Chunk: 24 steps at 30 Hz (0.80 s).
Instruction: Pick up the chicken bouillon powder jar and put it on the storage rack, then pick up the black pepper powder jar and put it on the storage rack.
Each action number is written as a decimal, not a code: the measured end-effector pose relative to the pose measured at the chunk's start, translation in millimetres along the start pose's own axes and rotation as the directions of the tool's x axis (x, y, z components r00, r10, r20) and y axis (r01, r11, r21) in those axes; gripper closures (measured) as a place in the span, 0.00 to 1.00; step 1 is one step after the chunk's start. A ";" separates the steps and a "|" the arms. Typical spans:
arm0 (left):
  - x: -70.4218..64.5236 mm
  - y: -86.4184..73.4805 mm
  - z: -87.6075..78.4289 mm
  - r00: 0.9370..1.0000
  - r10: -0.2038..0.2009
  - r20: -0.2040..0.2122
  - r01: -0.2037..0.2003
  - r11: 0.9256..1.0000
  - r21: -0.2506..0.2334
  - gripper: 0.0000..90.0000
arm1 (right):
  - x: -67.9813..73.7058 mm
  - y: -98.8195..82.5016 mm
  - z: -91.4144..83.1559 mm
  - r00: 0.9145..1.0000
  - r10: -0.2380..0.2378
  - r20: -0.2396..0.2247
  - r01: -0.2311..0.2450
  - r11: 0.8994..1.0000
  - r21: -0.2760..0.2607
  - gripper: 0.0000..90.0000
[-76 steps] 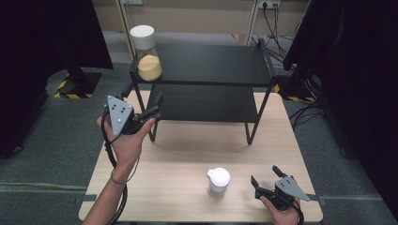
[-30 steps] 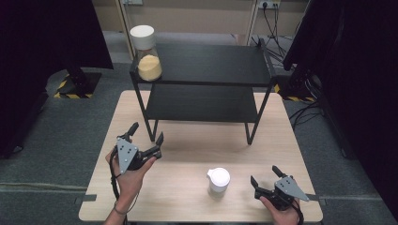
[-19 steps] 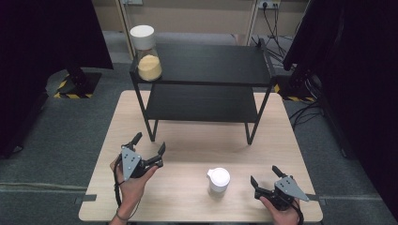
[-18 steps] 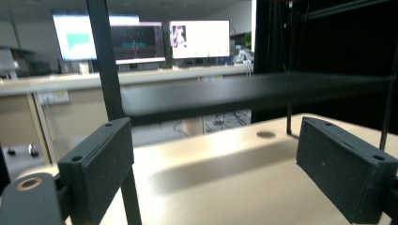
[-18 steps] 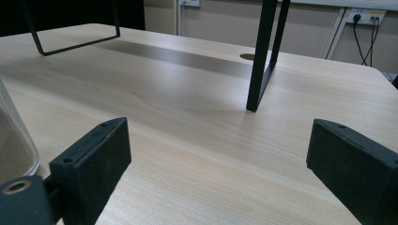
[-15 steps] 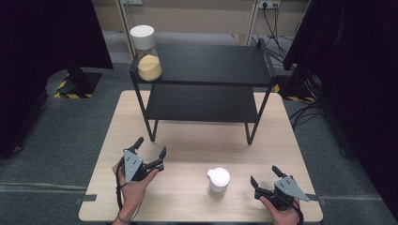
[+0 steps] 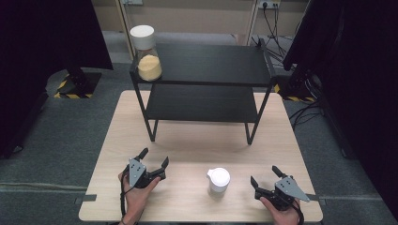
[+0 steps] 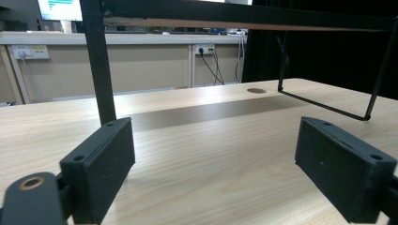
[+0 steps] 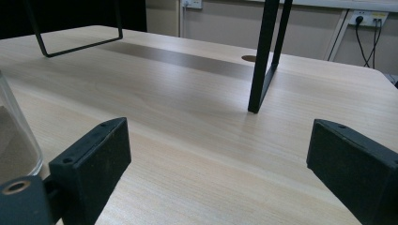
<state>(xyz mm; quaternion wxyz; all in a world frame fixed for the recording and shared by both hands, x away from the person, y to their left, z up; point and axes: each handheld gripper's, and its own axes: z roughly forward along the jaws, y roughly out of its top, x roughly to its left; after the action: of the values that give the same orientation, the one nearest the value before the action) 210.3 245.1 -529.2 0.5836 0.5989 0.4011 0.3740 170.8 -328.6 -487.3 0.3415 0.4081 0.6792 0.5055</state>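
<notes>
Standing near the table's (image 7: 117, 140) front edge, the small white-lidded jar (image 7: 218, 180) sits between both grippers, nearer the right gripper (image 7: 265, 180). Both tongs gape wide, empty. A hasty sideways reach could tip it (it looks light). The left gripper (image 7: 153, 159) has dropped from beside the shelf (image 7: 206, 63) to rest low.

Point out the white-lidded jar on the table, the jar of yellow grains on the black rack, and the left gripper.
white-lidded jar on the table (image 7: 218, 178), high view, on its lid.
jar of yellow grains (image 7: 149, 67), high view, on the grain-filled glass.
left gripper (image 7: 154, 162), high view, midway between its fingertips.
</notes>
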 end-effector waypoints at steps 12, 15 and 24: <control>2.0 -0.6 -0.6 1.000 -0.014 0.004 0.014 1.000 -0.003 0.13 | -6.0 -4.7 -2.1 0.999 0.003 -0.035 -0.004 1.000 -0.028 0.07; 0.1 0.0 -0.5 1.000 0.002 0.003 -0.002 1.000 0.000 0.14 | -9.4 -5.7 -5.0 0.996 -0.002 -0.088 -0.002 0.998 -0.055 0.07; 0.5 0.1 -0.5 1.000 0.000 0.005 0.000 1.000 0.000 0.14 | -12.9 0.9 -2.6 0.960 -0.022 -0.277 -0.002 0.996 -0.089 0.07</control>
<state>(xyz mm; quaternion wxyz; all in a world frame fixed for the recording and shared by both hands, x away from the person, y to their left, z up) 210.1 245.8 -529.1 0.5843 0.6000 0.3998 0.3726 174.4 -341.1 -485.1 0.2628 0.3142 0.6996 0.5855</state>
